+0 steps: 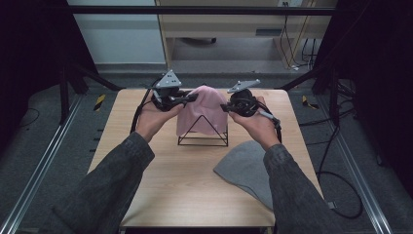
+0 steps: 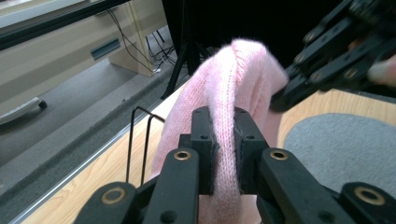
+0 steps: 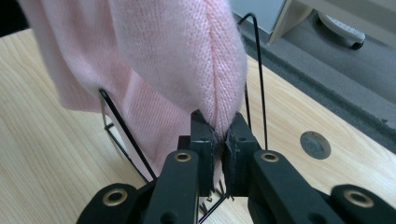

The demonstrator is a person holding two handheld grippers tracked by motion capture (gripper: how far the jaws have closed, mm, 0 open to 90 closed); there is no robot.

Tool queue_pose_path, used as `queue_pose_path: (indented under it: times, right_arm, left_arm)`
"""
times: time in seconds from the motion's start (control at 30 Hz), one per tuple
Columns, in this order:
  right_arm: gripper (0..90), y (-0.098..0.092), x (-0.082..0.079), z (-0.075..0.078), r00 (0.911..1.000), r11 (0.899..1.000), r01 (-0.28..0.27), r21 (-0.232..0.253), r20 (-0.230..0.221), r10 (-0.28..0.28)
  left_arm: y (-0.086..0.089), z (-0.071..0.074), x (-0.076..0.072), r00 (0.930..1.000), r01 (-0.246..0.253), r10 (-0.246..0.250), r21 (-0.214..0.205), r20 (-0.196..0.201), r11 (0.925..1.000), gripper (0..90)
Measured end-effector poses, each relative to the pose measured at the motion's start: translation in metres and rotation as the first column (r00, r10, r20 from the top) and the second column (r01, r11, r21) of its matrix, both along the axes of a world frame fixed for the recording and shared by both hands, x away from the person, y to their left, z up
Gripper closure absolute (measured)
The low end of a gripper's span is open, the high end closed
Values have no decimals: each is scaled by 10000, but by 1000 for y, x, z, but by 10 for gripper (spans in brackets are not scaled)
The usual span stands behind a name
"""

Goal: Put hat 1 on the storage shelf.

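Note:
A pink knit hat [image 1: 202,105] hangs over a black wire triangle stand [image 1: 203,141] at the far middle of the wooden table [image 1: 160,185]. My left gripper [image 1: 192,99] is at the hat's left side, shut on a fold of the pink knit [image 2: 238,70], which runs up between its pads [image 2: 223,126]. At the hat's right side my right gripper [image 1: 225,108] is shut on the pink knit's lower edge [image 3: 177,56], pinched between its pads [image 3: 219,130]. The stand's wires [image 3: 123,135] show beneath the hat.
A grey knit hat [image 1: 246,168] lies flat on the table at the near right, partly under the person's right sleeve. A small round grey plug [image 3: 315,144] sits in the tabletop. Black frame posts and cables stand around the table.

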State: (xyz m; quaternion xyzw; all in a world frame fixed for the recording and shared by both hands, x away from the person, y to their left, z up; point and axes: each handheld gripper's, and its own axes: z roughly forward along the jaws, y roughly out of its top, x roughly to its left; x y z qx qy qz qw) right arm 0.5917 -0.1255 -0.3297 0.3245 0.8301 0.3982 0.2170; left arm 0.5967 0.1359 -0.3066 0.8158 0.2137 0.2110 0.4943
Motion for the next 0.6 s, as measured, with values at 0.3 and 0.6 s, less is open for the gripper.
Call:
queue_pose_path:
  times: [0.3,0.6]
  right_arm:
    - [848,5,-6,18,9992,9998,-179,30,371,177]
    - [847,14,-9,17,9980,9987,-510,-71,380,513]
  left_arm:
    - [11,-3,8,9991,-419,421,-326,45,9986,787]
    - [19,-3,7,9968,-754,762,-339,223,9966,806]
